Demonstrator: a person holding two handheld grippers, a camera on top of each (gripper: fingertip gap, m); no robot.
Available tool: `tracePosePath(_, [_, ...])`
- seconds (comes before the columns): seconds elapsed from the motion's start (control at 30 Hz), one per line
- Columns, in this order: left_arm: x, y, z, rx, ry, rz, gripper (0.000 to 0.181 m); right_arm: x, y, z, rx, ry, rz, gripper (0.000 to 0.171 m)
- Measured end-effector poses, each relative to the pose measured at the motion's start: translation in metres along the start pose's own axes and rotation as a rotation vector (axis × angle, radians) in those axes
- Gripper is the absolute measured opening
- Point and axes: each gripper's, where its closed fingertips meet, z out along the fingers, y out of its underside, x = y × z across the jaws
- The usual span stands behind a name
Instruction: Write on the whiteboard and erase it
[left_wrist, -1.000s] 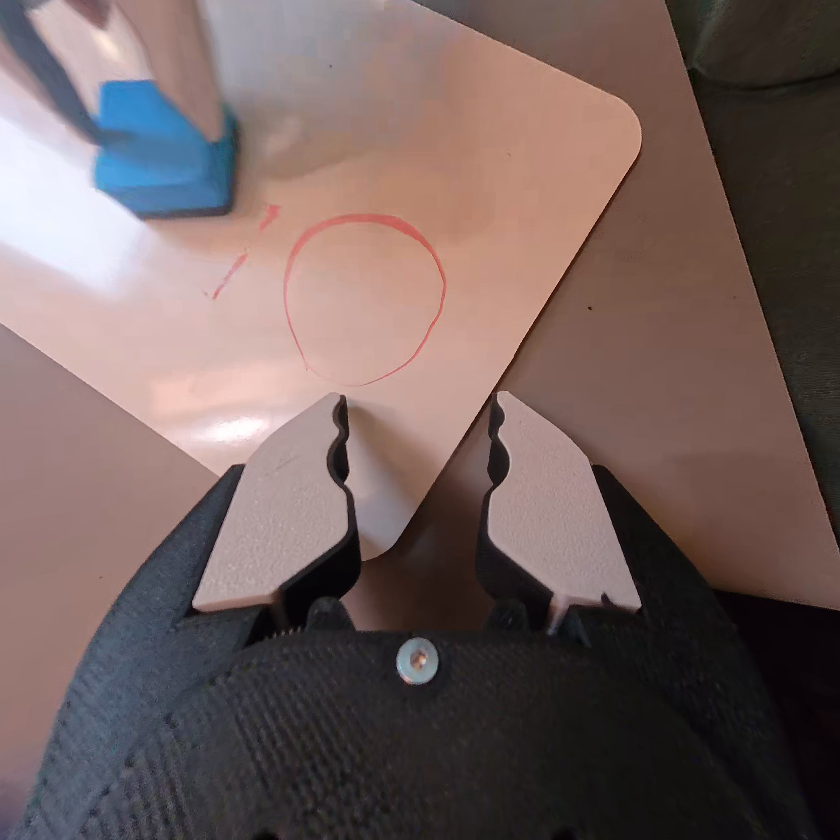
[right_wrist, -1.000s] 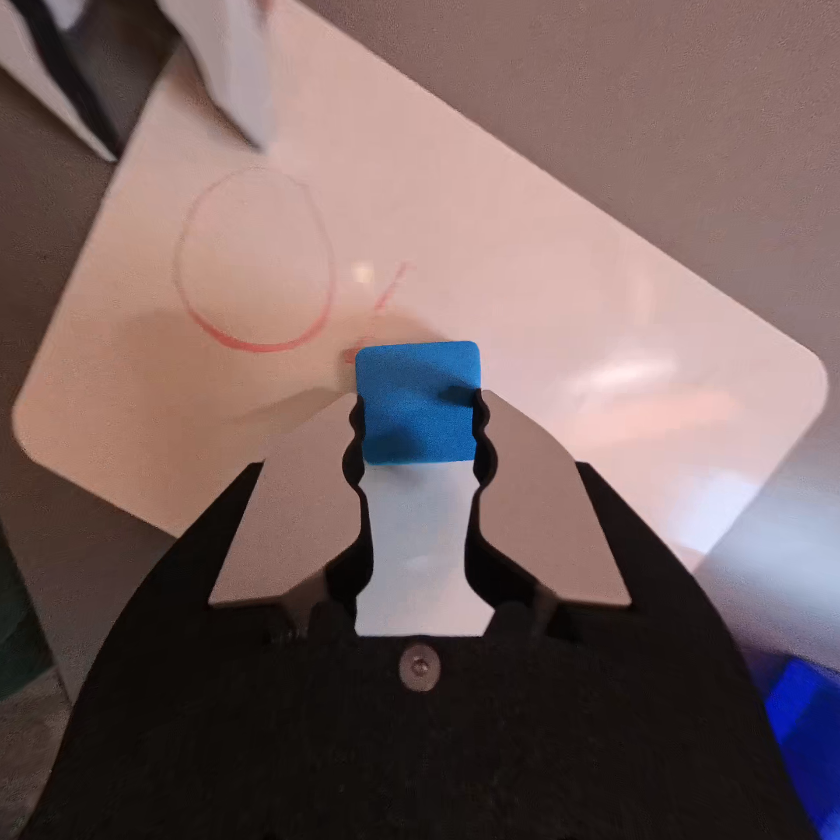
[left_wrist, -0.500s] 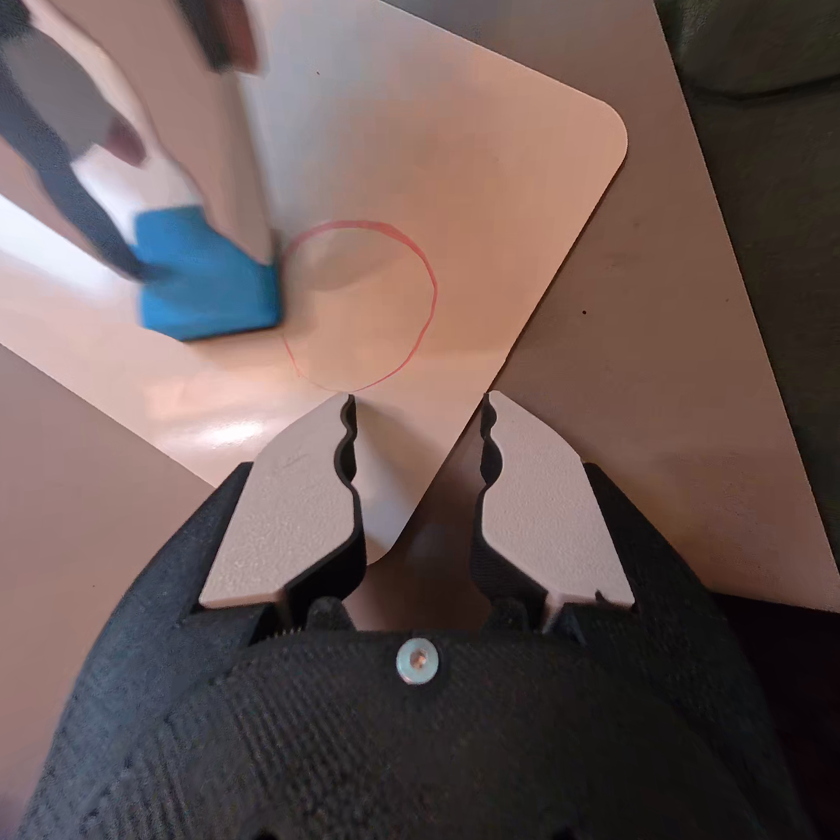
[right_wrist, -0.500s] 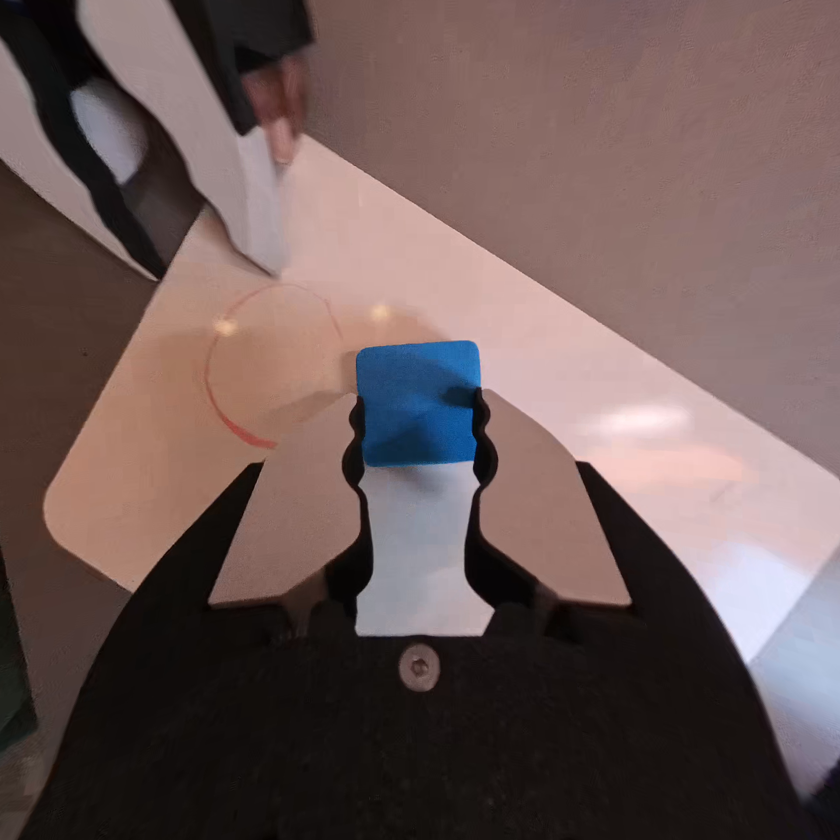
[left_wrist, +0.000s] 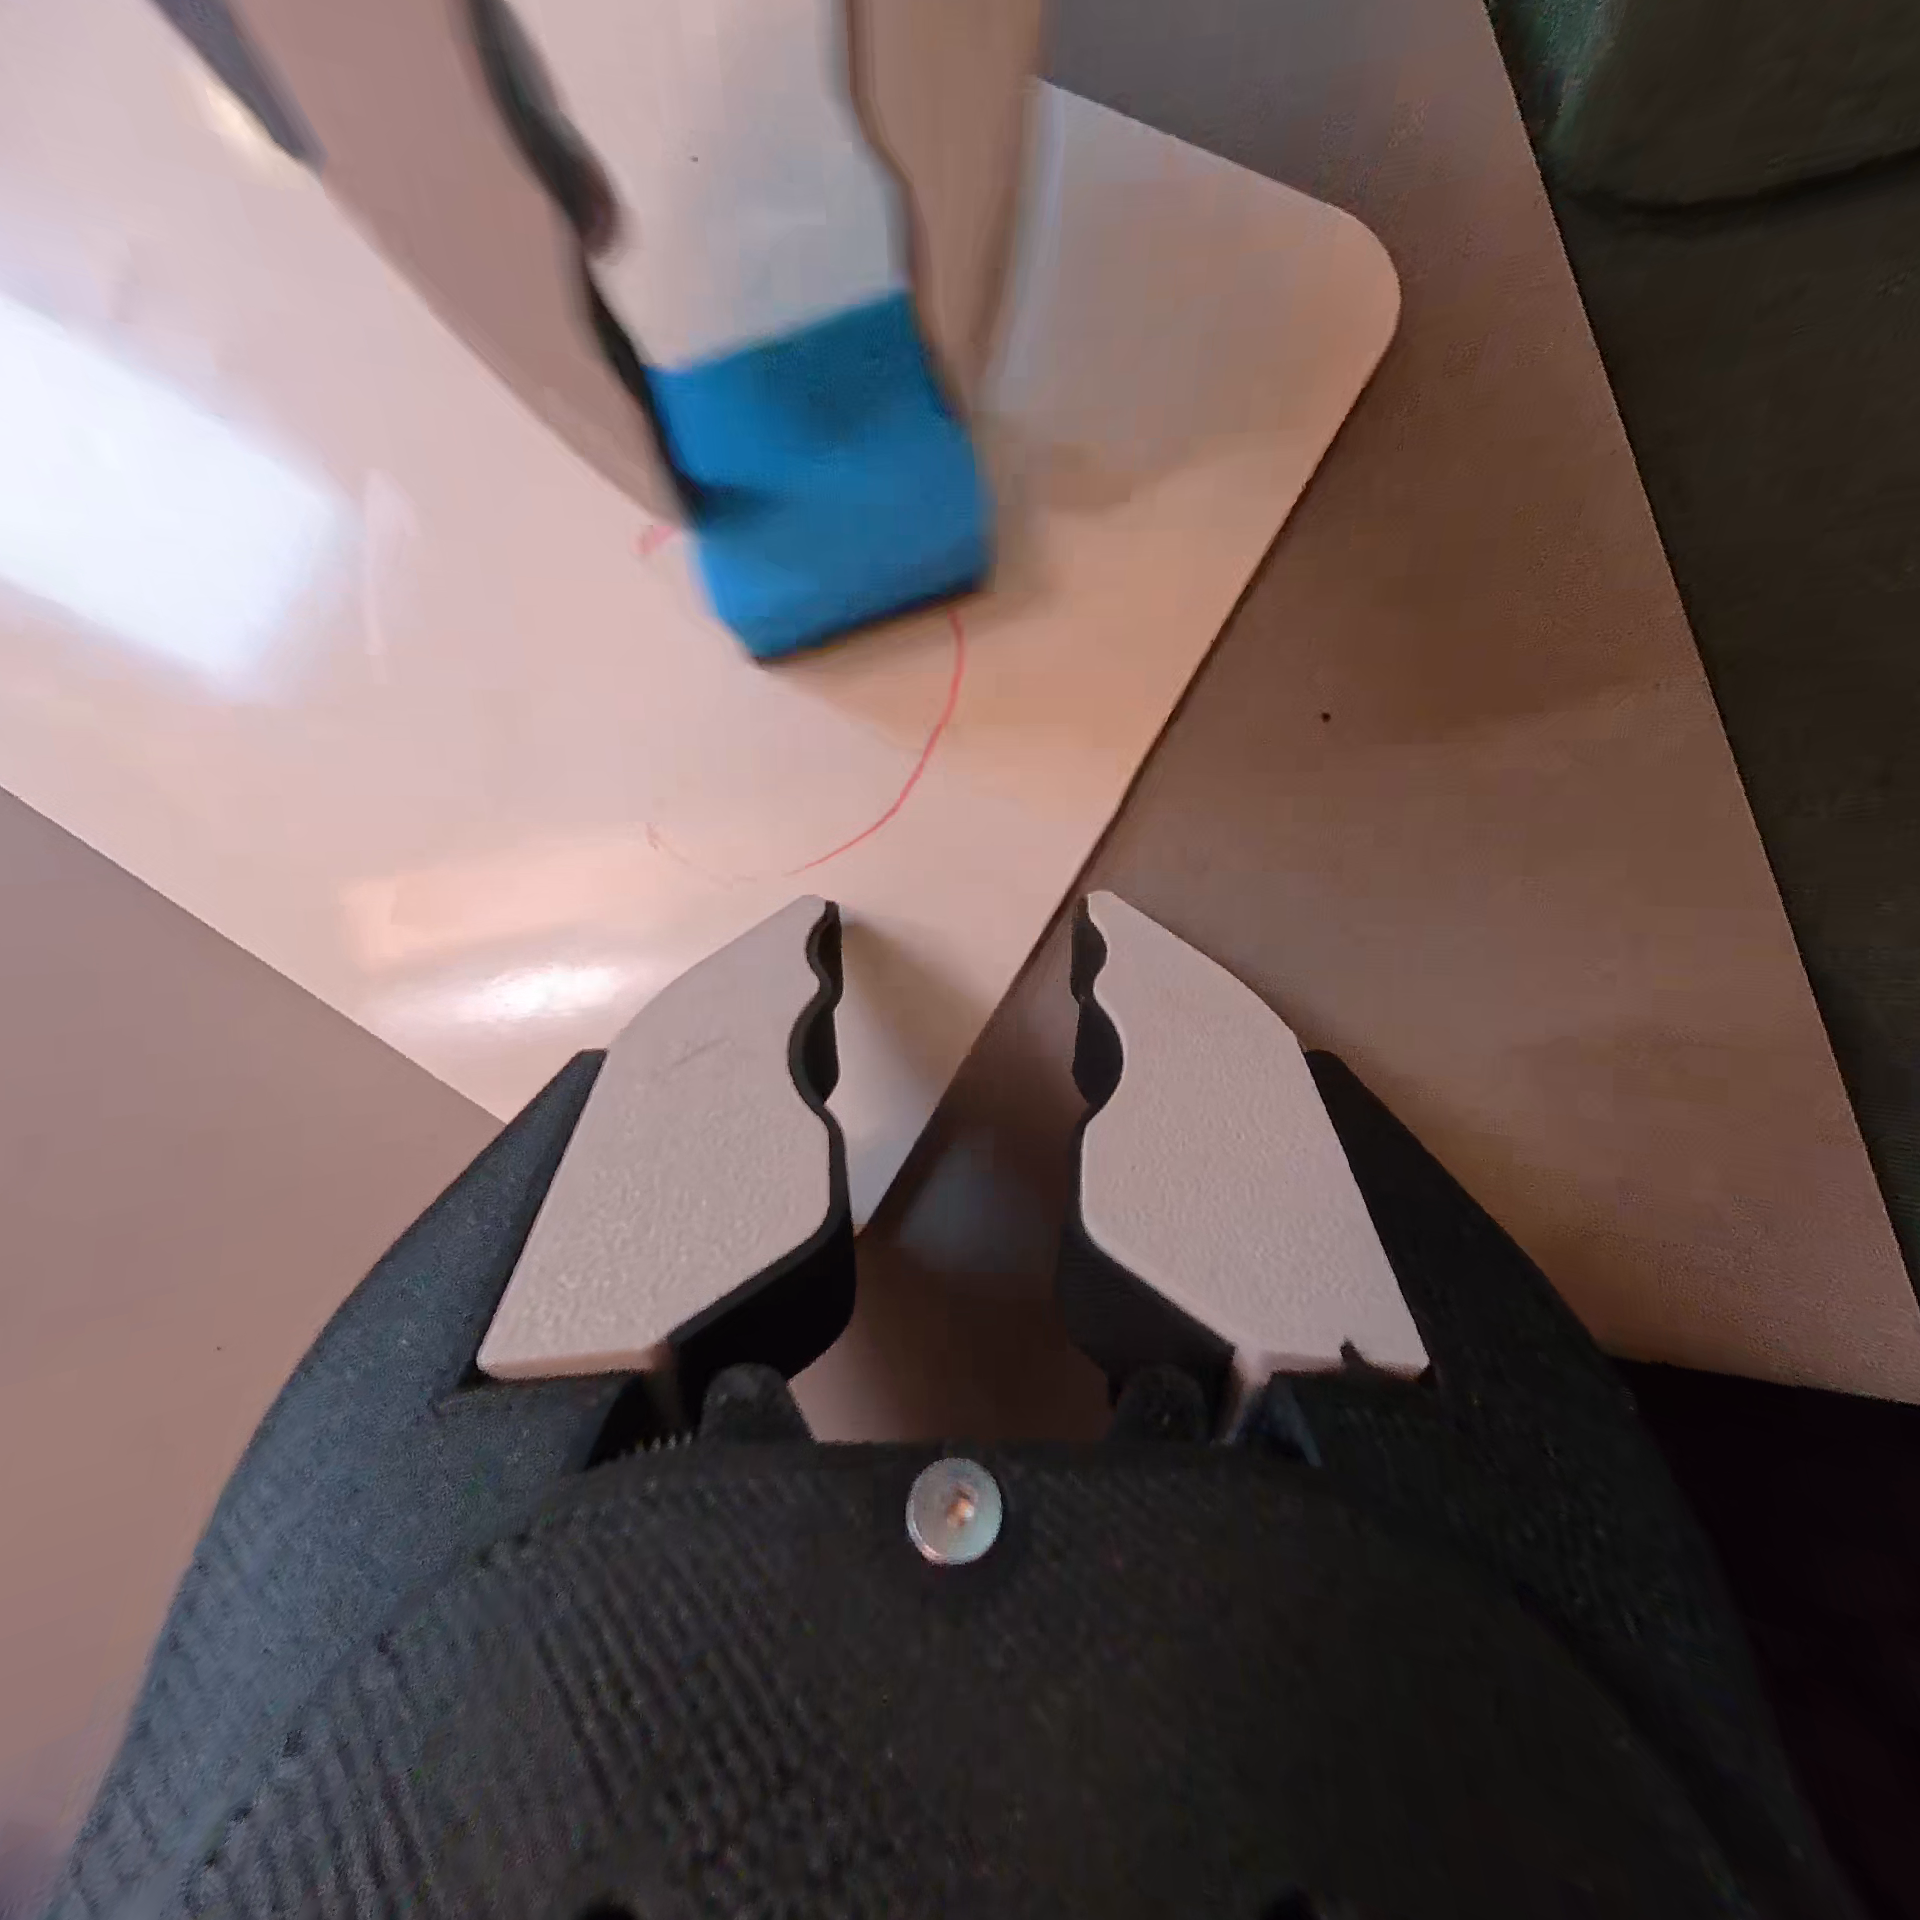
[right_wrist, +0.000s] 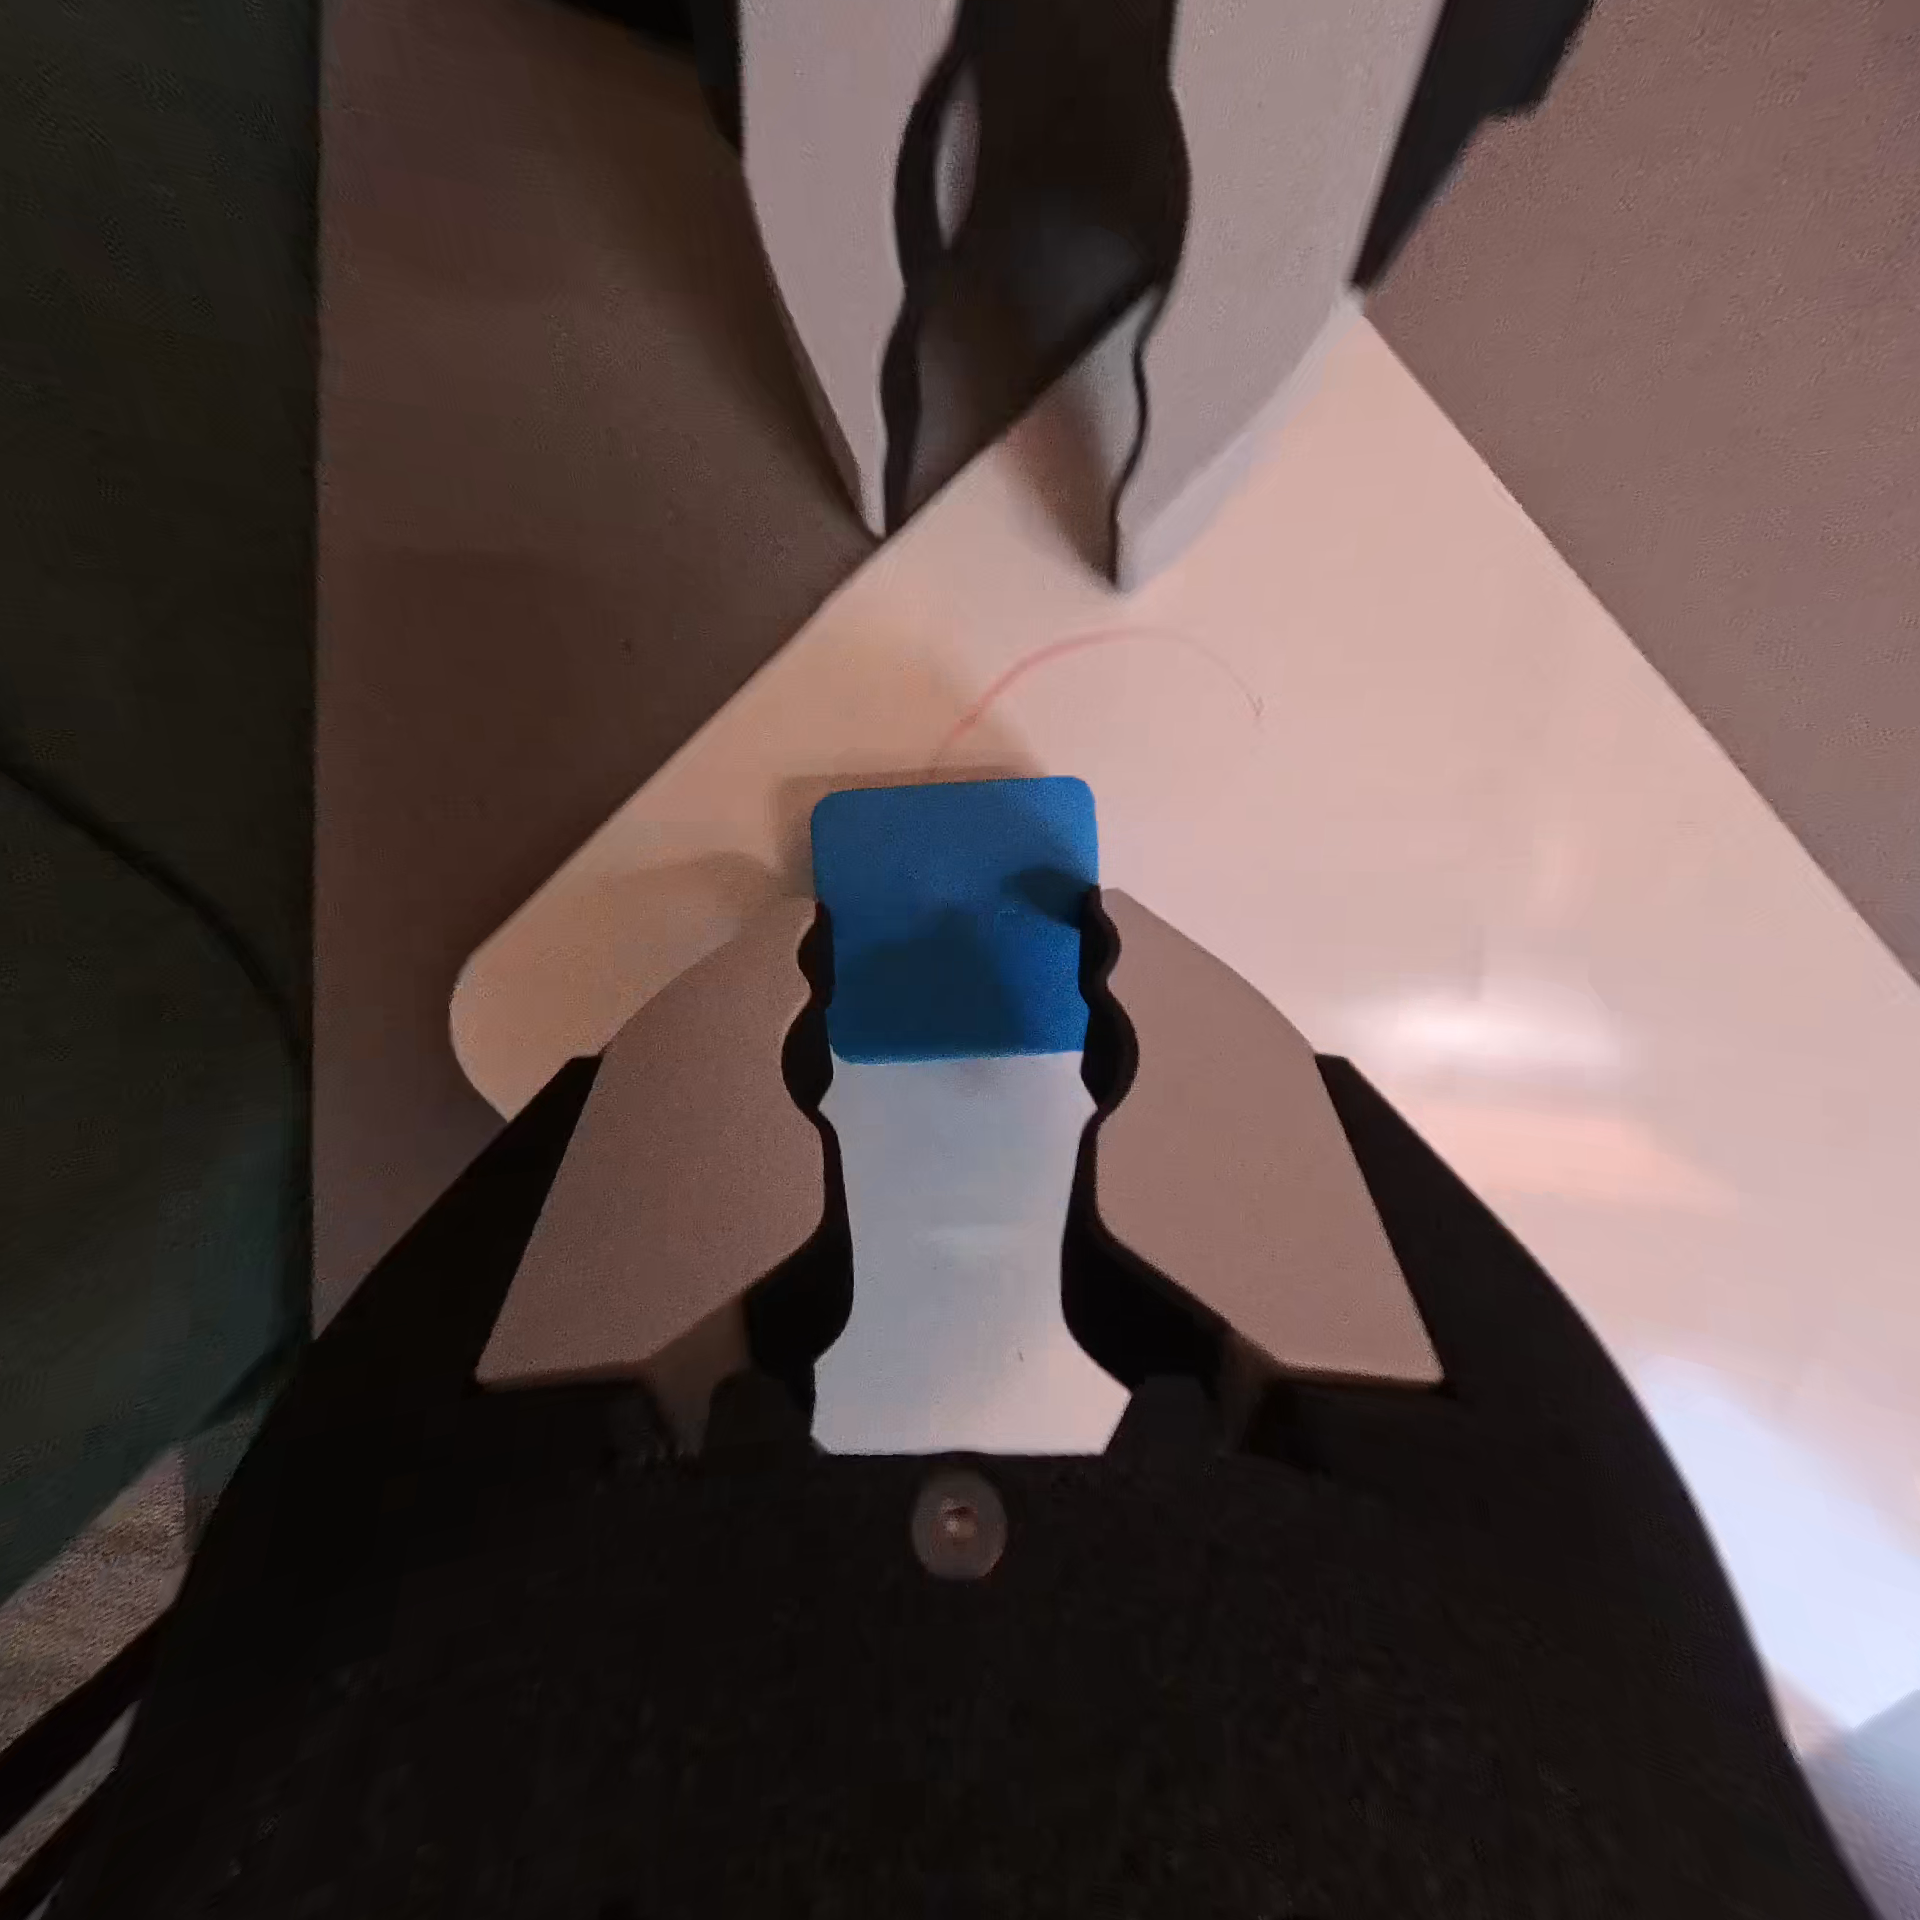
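The whiteboard (left_wrist: 416, 675) lies on a brown table (left_wrist: 1455, 883). My right gripper (right_wrist: 956, 906) is shut on a blue eraser with a white top (right_wrist: 951, 852) and presses it flat on the board. In the left wrist view the eraser (left_wrist: 831, 499) sits over what is left of a red circle, a thin arc (left_wrist: 935, 727). The arc also shows faintly in the right wrist view (right_wrist: 1039, 665). My left gripper (left_wrist: 956, 925) is open and empty, its fingers straddling the board's near corner. It also shows in the right wrist view (right_wrist: 997, 551).
Dark green fabric (left_wrist: 1766, 416) lies past the table's right edge, and it shows at the left of the right wrist view (right_wrist: 135, 520). The board's rounded far corner (left_wrist: 1351, 270) is close to that edge.
My right gripper has swept the eraser rightward across the board, wiping away the short red strokes and most of the circle. My left gripper's jaws have narrowed a little while staying at the corner.
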Motion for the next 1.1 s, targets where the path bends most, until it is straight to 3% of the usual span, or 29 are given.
tracePosePath(0.1, [0.0, 0.0, 0.0, -0.003, 0.001, 0.003, 0.042, 0.051, 0.024, -0.013, 0.0, 0.094, 0.187, 0.046])
tracePosePath(0.17, [0.0, 0.0, 0.0, -0.005, -0.002, 0.003, 0.043, 0.044, 0.004, -0.002, 0.047, 0.076, 0.154, 0.046])
tracePosePath(0.23, [0.001, 0.0, 0.0, -0.004, 0.006, -0.001, 0.047, 0.005, -0.012, 0.009, 0.062, 0.015, 0.041, 0.046])
tracePosePath(0.3, [0.002, 0.0, 0.0, -0.004, 0.009, 0.0, 0.048, -0.011, 0.001, 0.003, 0.011, 0.013, -0.009, 0.046])
tracePosePath(0.43, [0.002, 0.0, 0.0, -0.007, 0.006, 0.004, 0.047, 0.04, 0.027, -0.014, 0.034, 0.086, 0.222, 0.046])
tracePosePath(0.57, [0.001, 0.0, 0.001, -0.003, 0.009, -0.002, 0.048, -0.014, -0.015, 0.009, 0.101, -0.004, 0.027, 0.046])
tracePosePath(0.63, [0.002, 0.0, 0.001, -0.005, 0.006, 0.001, 0.047, -0.028, -0.002, 0.003, 0.079, -0.025, 0.012, 0.046])
tracePosePath(0.7, [0.002, 0.0, 0.001, -0.007, 0.006, 0.006, 0.047, -0.004, 0.021, -0.012, 0.054, 0.028, 0.108, 0.046])
tracePosePath(0.77, [0.002, 0.0, 0.001, -0.007, 0.006, 0.007, 0.046, 0.019, 0.021, -0.013, 0.094, 0.059, 0.173, 0.045])
tracePosePath(0.87, [0.002, 0.0, 0.001, -0.003, 0.01, 0.003, 0.047, -0.015, -0.013, 0.005, 0.143, -0.007, 0.036, 0.046])
tracePosePath(0.93, [0.002, -0.001, 0.001, -0.001, 0.011, 0.002, 0.047, -0.042, -0.006, 0.003, 0.118, -0.059, -0.016, 0.046])
tracePosePath(1.03, [0.002, -0.001, 0.001, -0.002, 0.011, 0.003, 0.047, -0.011, 0.028, -0.018, 0.042, 0.02, 0.073, 0.045])
tracePosePath(1.1, [0.002, -0.001, 0.001, -0.002, 0.01, 0.005, 0.046, 0.017, 0.021, -0.016, 0.09, 0.053, 0.145, 0.045])
